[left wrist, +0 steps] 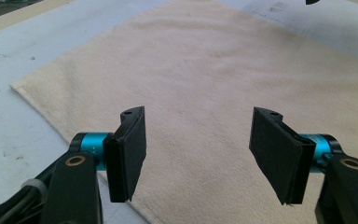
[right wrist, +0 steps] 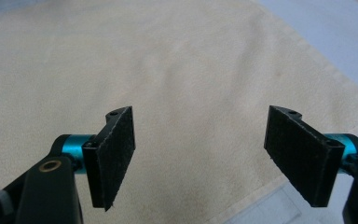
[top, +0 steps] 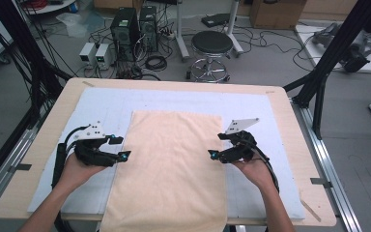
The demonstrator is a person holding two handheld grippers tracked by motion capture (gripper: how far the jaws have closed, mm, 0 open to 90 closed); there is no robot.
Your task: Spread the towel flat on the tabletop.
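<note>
Left hand [top: 77, 171]: it came in from the bottom of the high view and held the left gripper at the cloth's left edge.
Left gripper [top: 121, 148]: it pointed inward toward the cloth from the left side, with its grey three-cornered plate on top and its cable trailing back along the forearm. In the left gripper view [left wrist: 198, 154] its jaws stood wide apart with nothing between them, and the pads pressed on nothing; the cloth's left edge ran below the left jaw.
Cloth [top: 171, 164]: a pale cream rectangle, it lay flat down the middle of the table, between the two grippers. Its far edge sat well inside the mat, and its near end reached over the front edge of the table. In the left gripper view [left wrist: 205, 70] one corner showed at the left, lying flat on the mat. In the right gripper view [right wrist: 177, 70] its hemmed edge ran slantwise down the right side.
Mat [top: 101, 104]: a pale blue-white sheet, it covered most of the table top under the cloth and showed bare on both sides of it.
Right gripper [top: 214, 145]: it pointed inward from the cloth's right edge, mirroring the left one. In the right gripper view [right wrist: 200, 158] its jaws were spread wide and empty above the cloth.
Right hand [top: 253, 169]: it held the right gripper just beside the cloth's right edge.
Table [top: 290, 130]: light wood, its bare rim showed around the mat.
</note>
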